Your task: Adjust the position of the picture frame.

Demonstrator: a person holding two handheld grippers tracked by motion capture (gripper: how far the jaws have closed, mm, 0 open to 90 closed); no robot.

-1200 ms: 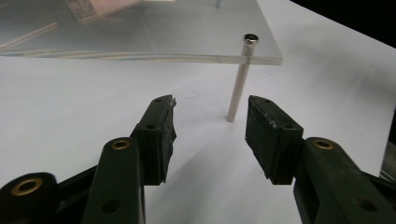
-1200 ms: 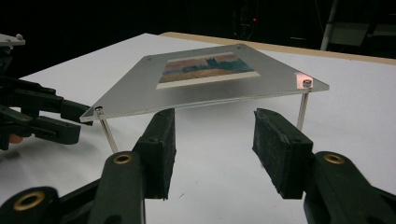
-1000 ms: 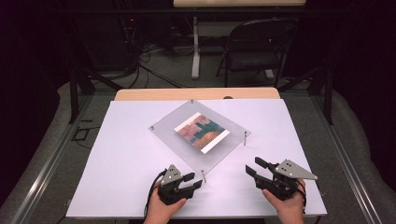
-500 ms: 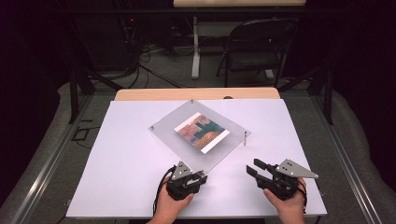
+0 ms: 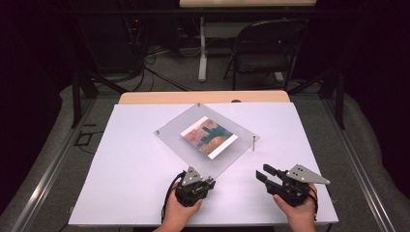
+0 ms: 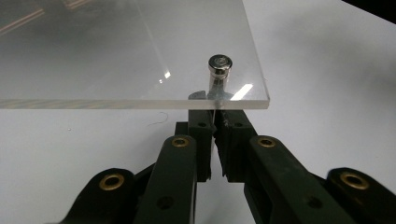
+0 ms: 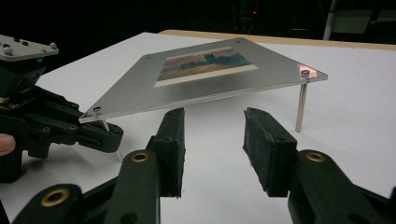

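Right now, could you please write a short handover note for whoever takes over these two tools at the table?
Left tool: shut on the metal leg under the near corner of the clear acrylic frame, just below the panel.
Right tool: open, holding nothing, apart from the frame on the white table.
Frame: stands raised on thin legs mid-table, a colourful print sandwiched inside. The right corner leg is upright; the near one looks tilted in the right gripper view.
Done: near leg gripped.
Left: probably turning that leg in or out; the pictures don't settle which. The other corners are untouched.
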